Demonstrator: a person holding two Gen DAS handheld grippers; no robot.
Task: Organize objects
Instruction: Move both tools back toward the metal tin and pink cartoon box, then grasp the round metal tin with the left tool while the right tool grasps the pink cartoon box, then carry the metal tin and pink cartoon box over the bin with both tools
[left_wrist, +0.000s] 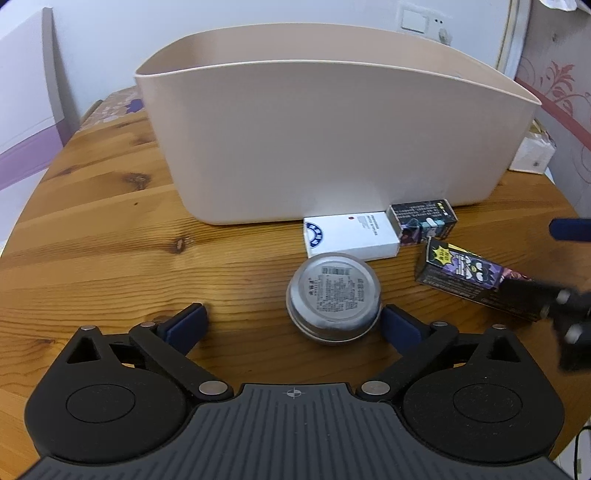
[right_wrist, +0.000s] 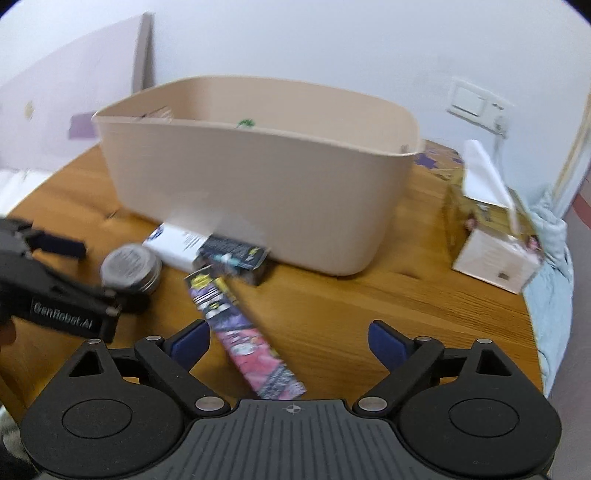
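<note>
Wooden table (left_wrist: 110, 229), round tin (left_wrist: 333, 297) between wide-open, empty left claw (left_wrist: 293, 325) fingers, nearer the right one.

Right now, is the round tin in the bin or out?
Out. The tin lies on the table before the bin, label up.

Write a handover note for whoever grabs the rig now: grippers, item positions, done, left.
Left gripper: open, round tin by its right finger, not gripped.
Right gripper: open, over the long purple carton, not gripping.
On the wooden table before the beige bin: white box, small dark box, both against its wall.
Done: some items show inside the bin, unclear which.
Left: four items to bin.
</note>
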